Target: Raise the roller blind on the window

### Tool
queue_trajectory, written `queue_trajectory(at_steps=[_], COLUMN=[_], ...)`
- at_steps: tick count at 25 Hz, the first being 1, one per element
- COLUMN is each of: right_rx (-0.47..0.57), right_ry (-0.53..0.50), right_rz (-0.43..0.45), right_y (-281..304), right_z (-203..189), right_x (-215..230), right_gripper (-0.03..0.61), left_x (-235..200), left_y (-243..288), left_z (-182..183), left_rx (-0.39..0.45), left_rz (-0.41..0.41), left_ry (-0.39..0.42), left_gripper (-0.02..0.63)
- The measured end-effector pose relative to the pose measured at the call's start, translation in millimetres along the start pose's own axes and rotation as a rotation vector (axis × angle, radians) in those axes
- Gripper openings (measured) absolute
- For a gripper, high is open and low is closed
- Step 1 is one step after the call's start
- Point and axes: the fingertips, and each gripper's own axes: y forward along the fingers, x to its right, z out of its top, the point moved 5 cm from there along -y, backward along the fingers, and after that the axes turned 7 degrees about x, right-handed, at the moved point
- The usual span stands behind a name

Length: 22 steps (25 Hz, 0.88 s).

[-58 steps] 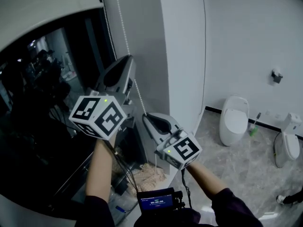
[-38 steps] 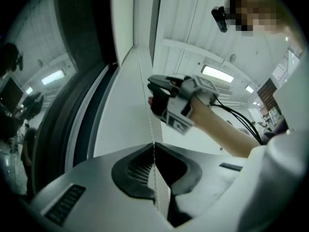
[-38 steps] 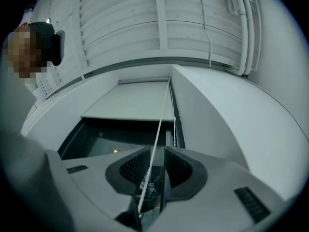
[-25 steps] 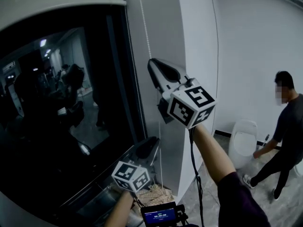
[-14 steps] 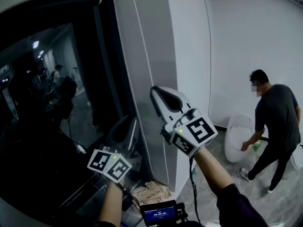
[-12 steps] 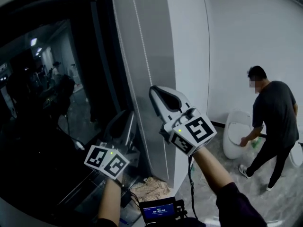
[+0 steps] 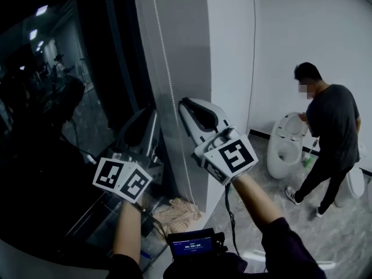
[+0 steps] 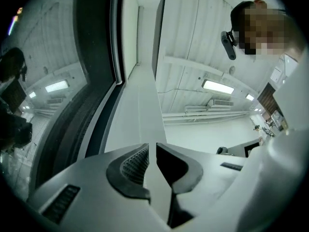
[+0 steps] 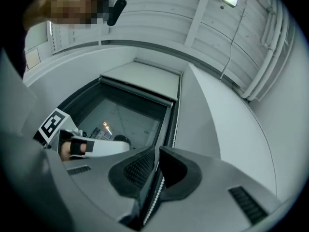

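A white bead chain (image 7: pixel 168 80) hangs down the grey window frame beside the dark window glass (image 7: pixel 52 97). My right gripper (image 7: pixel 183 103) points up along the frame and is shut on the chain, whose beads (image 9: pixel 155 197) run between its pads. Above it the chain (image 9: pixel 175 124) climbs to the blind's roll (image 9: pixel 140 81) at the window's top. My left gripper (image 7: pixel 149 114) is lower left of the right one, close to the glass, shut with nothing seen between its pads (image 8: pixel 135 161). It also shows in the right gripper view, with its marker cube (image 9: pixel 50 123).
A white wall column (image 7: pixel 229 63) stands right of the frame. A person in a dark shirt (image 7: pixel 328 127) bends over a white toilet (image 7: pixel 283 147) at the right. A crumpled cloth (image 7: pixel 177 211) lies on the floor below the window. A small screen (image 7: pixel 192 246) sits at the bottom.
My right gripper has come down along the frame with the chain. My left gripper has risen next to it. The person at the right has stepped closer to the toilet.
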Motion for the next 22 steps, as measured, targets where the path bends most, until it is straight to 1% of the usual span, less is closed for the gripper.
queue_trajectory(at_steps=[6,8,14,22], right_rx=[-0.025,-0.025,-0.048,-0.051], right_ry=[0.026,0.035,0.030,0.037], right_rz=[-0.012,-0.011,-0.009,-0.008], right_y=[1.4,1.5,1.3,1.9], right_z=[-4.9,-4.6,-6.3,-5.1], right_x=[1.6,1.4,1.3,1.0], right_gripper=[0.018,0.008,0.008,0.008], left_x=[-7.0,-6.5,1.4,1.8], left_y=[6.6,7.4,12.9,12.9], left_z=[-9.5,-11.1,-13.5,-14.6], left_rx=[-0.028,-0.038,-0.055,-0.058], left_rz=[0.031,0.033,0.022,0.023], left_ry=[0.032,0.042,0.073,0.072], left_gripper=[0.018,0.015,0.011,0.011])
